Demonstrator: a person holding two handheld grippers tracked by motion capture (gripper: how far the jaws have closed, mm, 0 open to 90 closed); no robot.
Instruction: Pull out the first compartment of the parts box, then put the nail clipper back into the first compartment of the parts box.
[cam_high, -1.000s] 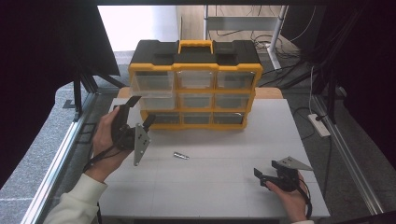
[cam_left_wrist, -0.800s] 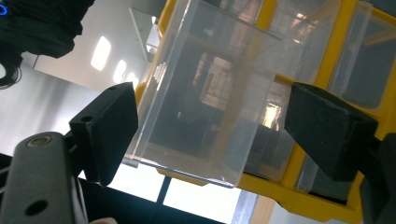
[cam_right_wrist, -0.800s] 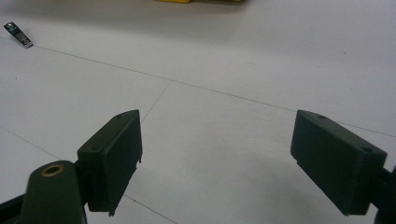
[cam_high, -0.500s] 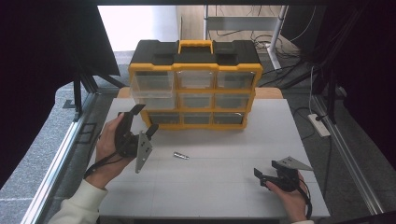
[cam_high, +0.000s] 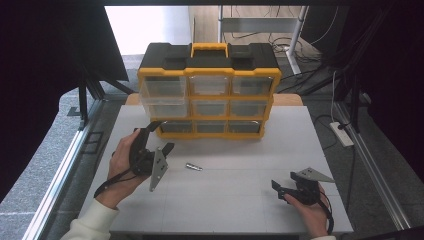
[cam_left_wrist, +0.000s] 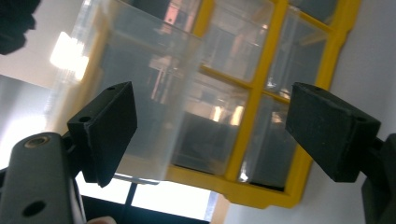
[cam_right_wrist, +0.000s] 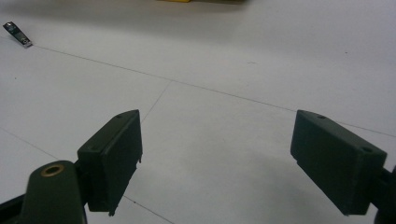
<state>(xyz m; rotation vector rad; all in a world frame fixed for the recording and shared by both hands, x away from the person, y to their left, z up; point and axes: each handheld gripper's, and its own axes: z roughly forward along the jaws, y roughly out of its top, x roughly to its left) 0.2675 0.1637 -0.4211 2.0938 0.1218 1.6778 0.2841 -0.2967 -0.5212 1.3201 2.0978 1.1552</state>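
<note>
Left hand-held gripper (cam_high: 160, 136): held in the person's left hand (cam_high: 122, 162) at the left of the white surface (cam_high: 235, 200); its two black jaws stand spread wide, nothing between them, pointing at the lower left corner of the cabinet.
Yellow and black plastic drawer cabinet (cam_high: 209, 90): upright at the far middle of the surface, three rows of three clear drawers under a black top with a yellow handle (cam_high: 208, 48).
Clear pulled-out drawer (cam_left_wrist: 135, 88): in the left gripper view it juts out from the yellow frame toward the camera, near the left jaw but apart from it; in the high view it is the left drawer of the middle row (cam_high: 161, 106).
Small silvery metal piece (cam_high: 193, 166): lying flat on the bare surface in front of the cabinet, just to the right of the left hand-held gripper and well apart from the right one; seen far off in the right gripper view (cam_right_wrist: 17, 34).
Right hand-held gripper (cam_high: 276, 186): low over the surface at its near right in the person's right hand (cam_high: 309, 212); jaws spread wide, empty, aimed leftward across bare surface.
Obstructions: none between the left hand-held gripper and the cabinet front.
Surroundings: a white power strip (cam_high: 341, 134) and cables lie on the floor to the right.
</note>
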